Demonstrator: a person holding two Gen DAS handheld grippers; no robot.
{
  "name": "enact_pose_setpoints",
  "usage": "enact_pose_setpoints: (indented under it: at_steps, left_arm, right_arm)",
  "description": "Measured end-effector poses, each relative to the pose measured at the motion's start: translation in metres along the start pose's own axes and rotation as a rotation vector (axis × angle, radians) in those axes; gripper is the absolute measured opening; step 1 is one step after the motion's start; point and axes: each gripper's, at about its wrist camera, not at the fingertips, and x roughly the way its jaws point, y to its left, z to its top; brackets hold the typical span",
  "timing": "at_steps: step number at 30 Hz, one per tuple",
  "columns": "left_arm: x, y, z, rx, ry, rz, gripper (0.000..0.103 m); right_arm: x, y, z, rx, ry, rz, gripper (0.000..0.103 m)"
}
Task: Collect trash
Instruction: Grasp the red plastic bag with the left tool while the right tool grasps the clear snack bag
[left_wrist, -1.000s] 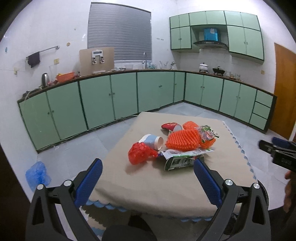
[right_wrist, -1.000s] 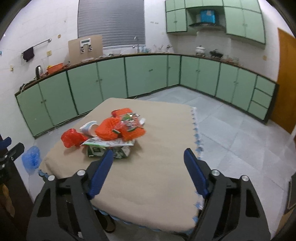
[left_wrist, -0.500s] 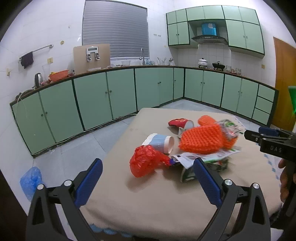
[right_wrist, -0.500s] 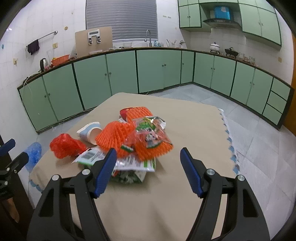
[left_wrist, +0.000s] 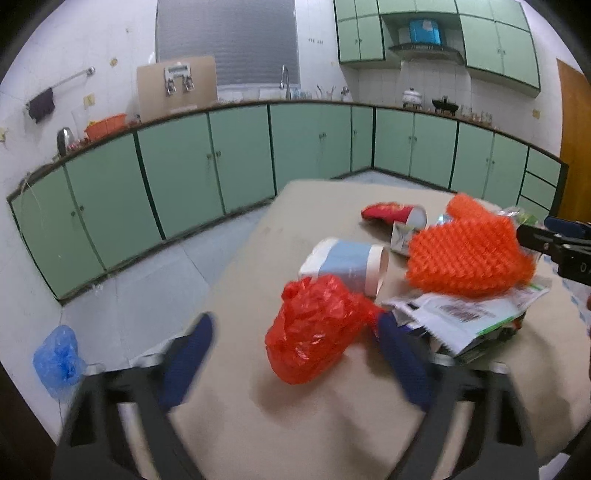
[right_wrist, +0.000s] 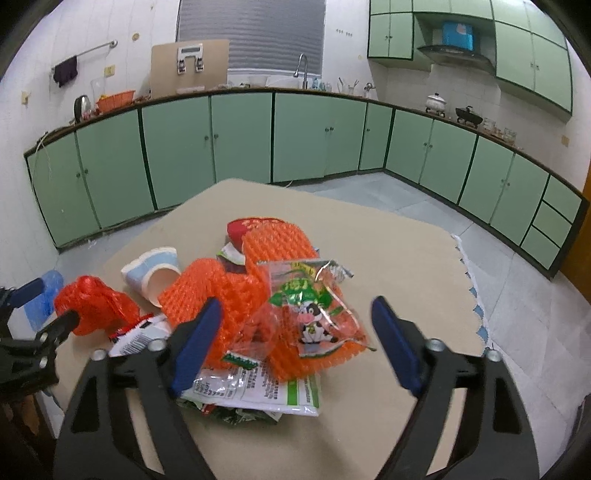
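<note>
home kitchen, green cabinets (right_wrist: 240, 136), sink tap (right_wrist: 301, 68), range hood (right_wrist: 456, 51), pots (right_wrist: 436, 101)

Left gripper (left_wrist: 295, 350) jaws closing round red plastic bag (left_wrist: 314, 332) on tan surface (left_wrist: 332, 417), pads not touching yet. Paper cup (left_wrist: 347, 264) just beyond bag; orange foam net (left_wrist: 469, 254) fwd-right.

A: Any writing that reads?

B: Hardly. The clear snack packet (right_wrist: 312, 308) shows a cartoon cow under a green label with yellow characters, too small to read.

A: And the flattened white wrapper (left_wrist: 466, 317)?

B: A barcode and fine print, illegible. The right gripper (left_wrist: 561, 245) body carries pale letters, roughly "DA", cut by the edge.
</note>
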Motion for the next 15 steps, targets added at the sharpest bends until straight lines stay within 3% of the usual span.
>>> enact_pose_setpoints:
  at_steps: [2,6,9,15]
  left_arm:
    - [0.009,0.004,-0.003,-0.021,0.044,-0.042,0.038]
    - [0.0,0.0,-0.006,-0.019,0.021,-0.062,0.02]
    - [-0.014,-0.002,-0.003,-0.022,-0.008,-0.074,0.011]
    - [-0.042,-0.005,0.005,-0.038,-0.051,-0.101,0.008]
  right_arm:
    - [0.005,-0.001,-0.003,-0.002,0.029,0.014,0.052]
    - [0.004,-0.006,-0.012,0.008,0.062,0.035,0.025]
    - [-0.002,-0.013,-0.015,0.019,0.062,0.062,0.017]
    - [-0.022,-0.024,-0.013,0.048,0.037,0.079,0.015]
